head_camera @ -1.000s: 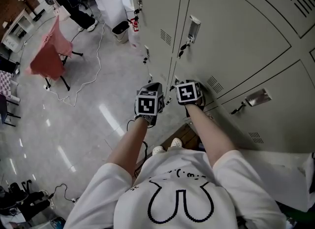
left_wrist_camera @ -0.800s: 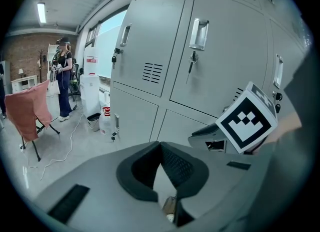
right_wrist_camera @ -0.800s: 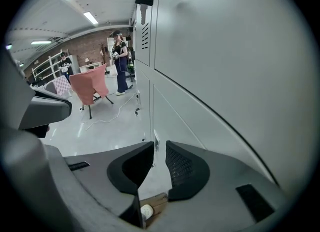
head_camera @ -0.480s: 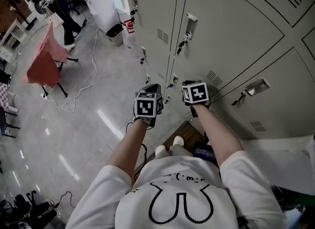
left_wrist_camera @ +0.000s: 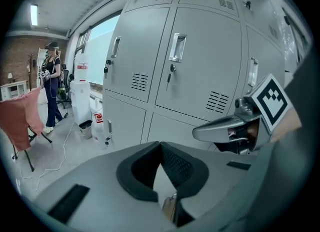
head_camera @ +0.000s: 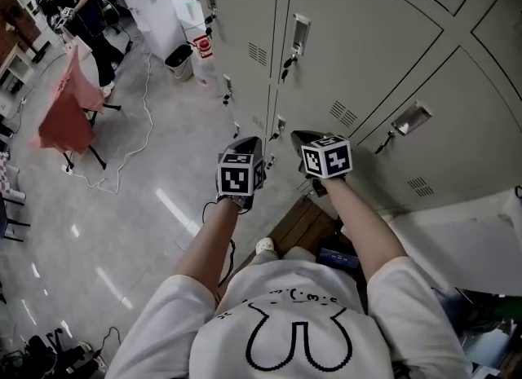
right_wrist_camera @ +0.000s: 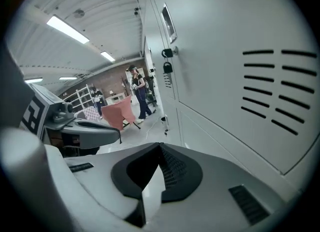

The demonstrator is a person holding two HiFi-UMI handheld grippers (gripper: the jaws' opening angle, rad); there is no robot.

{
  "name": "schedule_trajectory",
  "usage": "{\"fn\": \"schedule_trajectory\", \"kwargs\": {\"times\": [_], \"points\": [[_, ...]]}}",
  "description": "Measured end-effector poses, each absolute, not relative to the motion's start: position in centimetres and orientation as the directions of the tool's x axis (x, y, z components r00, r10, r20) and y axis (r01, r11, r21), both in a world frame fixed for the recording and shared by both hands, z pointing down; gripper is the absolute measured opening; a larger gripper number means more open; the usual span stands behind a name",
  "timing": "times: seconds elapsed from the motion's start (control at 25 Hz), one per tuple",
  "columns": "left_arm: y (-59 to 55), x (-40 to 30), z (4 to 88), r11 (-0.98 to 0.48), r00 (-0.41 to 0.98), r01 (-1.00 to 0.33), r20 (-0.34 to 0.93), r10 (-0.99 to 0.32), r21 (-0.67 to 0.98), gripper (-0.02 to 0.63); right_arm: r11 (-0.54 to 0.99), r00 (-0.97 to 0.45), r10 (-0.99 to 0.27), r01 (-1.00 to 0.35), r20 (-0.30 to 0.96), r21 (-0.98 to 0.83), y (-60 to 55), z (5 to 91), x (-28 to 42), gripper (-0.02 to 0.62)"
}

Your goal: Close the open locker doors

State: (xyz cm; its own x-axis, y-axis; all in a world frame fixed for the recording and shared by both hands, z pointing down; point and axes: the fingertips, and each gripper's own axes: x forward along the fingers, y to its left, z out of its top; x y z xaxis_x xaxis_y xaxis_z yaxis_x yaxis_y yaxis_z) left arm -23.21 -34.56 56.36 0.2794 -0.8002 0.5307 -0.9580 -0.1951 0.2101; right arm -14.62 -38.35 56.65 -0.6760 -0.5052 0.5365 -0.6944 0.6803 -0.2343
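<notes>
Jaws are held together on the left gripper (left_wrist_camera: 160, 146) and the right gripper (right_wrist_camera: 159, 147), the right's just closed on nothing. The locker doors (head_camera: 367, 51), right ahead, could be scratched if bumped hard.

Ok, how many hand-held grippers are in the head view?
2. The left hand-held gripper is mid-frame, facing the lockers; the right hand-held gripper beside it, nearer them, has just been closing its jaws on nothing.

Left gripper (head_camera: 244, 151) and right gripper (head_camera: 310, 140) hang near lockers (head_camera: 367, 59).
</notes>
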Motion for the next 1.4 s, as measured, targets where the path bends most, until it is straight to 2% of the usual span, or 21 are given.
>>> {"fn": "schedule_trajectory", "kwargs": {"times": [0.4, 0.76, 1.08, 1.4], "points": [[-32.0, -21.4, 53.0, -0.210, 0.279, -0.958, 0.450, -0.849, 0.198, 0.017, 0.741, -0.750, -0.521, -0.634, 0.407, -0.221, -33.6, 51.2, -12.8, 0.021], [-26.8, -16.6, 48.1, -0.327, 0.333, -0.942, 0.330, -0.883, 0.075, 0.017, 0.750, -0.782, -0.555, -0.618, 0.283, -0.236, -28.8, 46.5, -9.8, 0.020], [-22.0, -14.6, 43.2, -0.343, 0.347, -0.937, 0.240, -0.907, 0.060, 0.017, 0.754, -0.776, -0.594, -0.629, 0.213, -0.188, -23.2, 41.8, -8.6, 0.020], [-17.7, -12.0, 38.0, -0.387, 0.384, -0.922, 0.148, -0.911, 0.006, 0.017, 0.763, -0.774, -0.628, -0.633, 0.084, -0.131, -17.8, 35.7, -7.1, 0.020]]}}
